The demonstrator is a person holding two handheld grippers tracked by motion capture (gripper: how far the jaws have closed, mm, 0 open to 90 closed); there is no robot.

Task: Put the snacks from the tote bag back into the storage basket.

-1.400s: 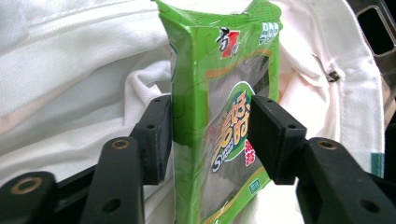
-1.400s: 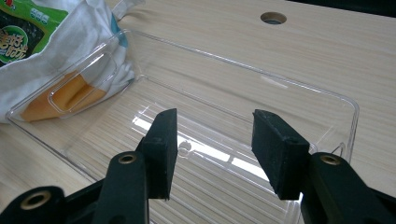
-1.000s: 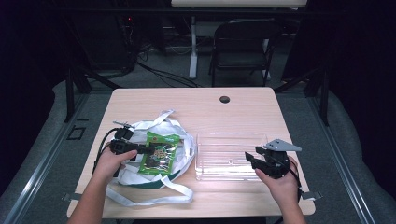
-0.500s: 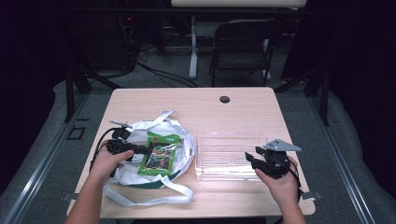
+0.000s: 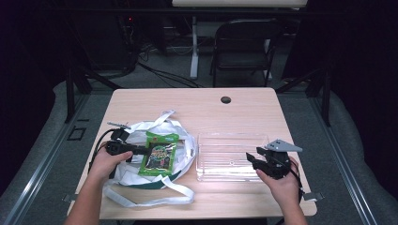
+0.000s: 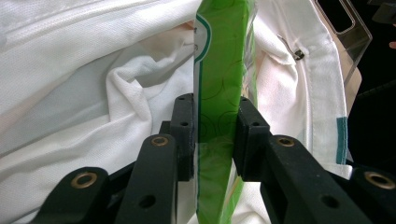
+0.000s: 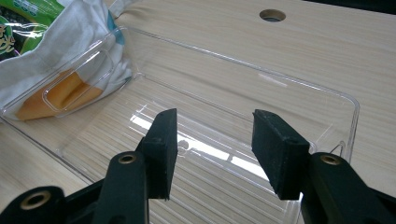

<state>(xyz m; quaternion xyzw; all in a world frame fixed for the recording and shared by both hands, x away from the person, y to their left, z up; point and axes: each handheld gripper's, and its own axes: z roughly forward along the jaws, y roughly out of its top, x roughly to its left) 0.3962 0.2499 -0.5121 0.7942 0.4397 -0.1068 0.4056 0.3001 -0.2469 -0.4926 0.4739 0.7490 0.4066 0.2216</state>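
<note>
While left tongs [image 6: 212,135] pinch the green packet [image 6: 219,70], right tongs [image 7: 215,149] gape over the clear tray [image 7: 299,88].

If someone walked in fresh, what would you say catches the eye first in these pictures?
The bright green snack packet stands out first, pinched between the jaws of the left hand-held gripper over the white cloth bag on the table's left half. Next comes the clear plastic tray to its right, empty, with the right hand-held gripper open at its near right corner.
</note>
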